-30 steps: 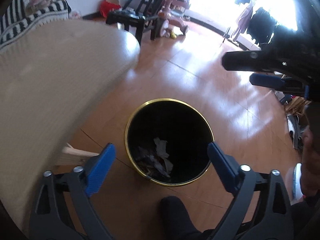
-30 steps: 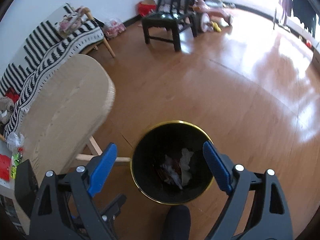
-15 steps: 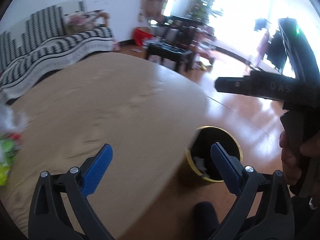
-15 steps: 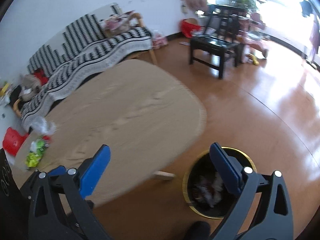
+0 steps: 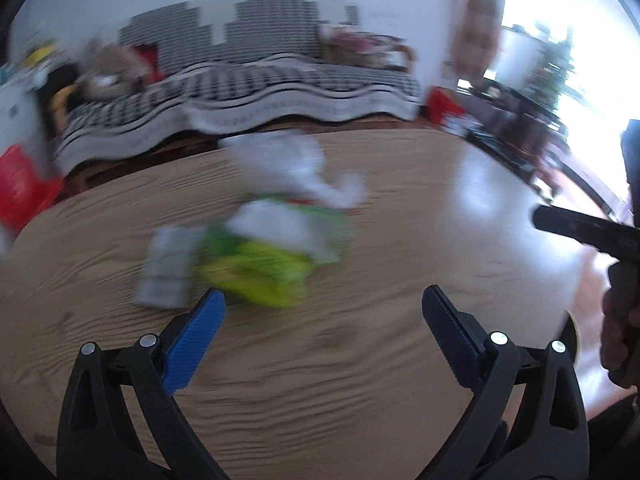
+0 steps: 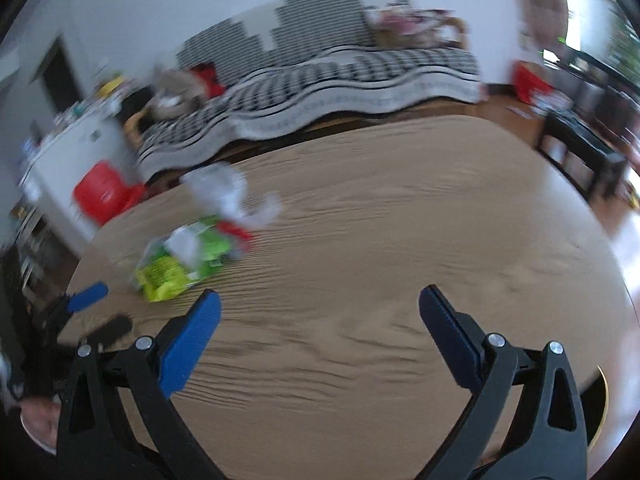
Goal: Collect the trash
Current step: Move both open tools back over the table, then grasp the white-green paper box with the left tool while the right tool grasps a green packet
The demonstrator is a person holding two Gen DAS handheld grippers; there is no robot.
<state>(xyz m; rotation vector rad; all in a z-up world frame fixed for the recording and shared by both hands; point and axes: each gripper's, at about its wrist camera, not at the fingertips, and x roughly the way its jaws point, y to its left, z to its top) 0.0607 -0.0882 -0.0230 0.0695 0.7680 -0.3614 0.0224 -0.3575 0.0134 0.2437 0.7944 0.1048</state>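
Blur is smearing both wrist views, so small stuff is hard to read. Both claws are hanging over a big rounded wooden table [image 6: 380, 240], and most of its top is lying bare, especially the whole right half, so room for moving is wide there. The left gripper [image 5: 322, 308] is sitting released, blue pads spread wide with nothing between them, and the trash pile is lying just past its left pad. The right gripper [image 6: 318, 312] is spread wide too, nothing between the pads; its jaws have just been opening a bit more. The trash is sitting toward the far left of the table: a yellow-green wrapper [image 5: 260, 272] nearest, a crumpled clear plastic bag [image 6: 224, 192] behind it near the far edge, a grey-white packet [image 5: 168, 268] touching the wrapper's left side, and a bit of red [image 6: 240, 234] tucked in between. In the right view the left gripper is poking in at the near left edge, just beside the pile. The table's right edge is curving away toward a glossy wood floor. Behind the table a striped sofa [image 5: 256, 76] is running along the white wall, with a red bin [image 6: 104, 194] at far left and a dark chair [image 6: 580, 148] at far right.
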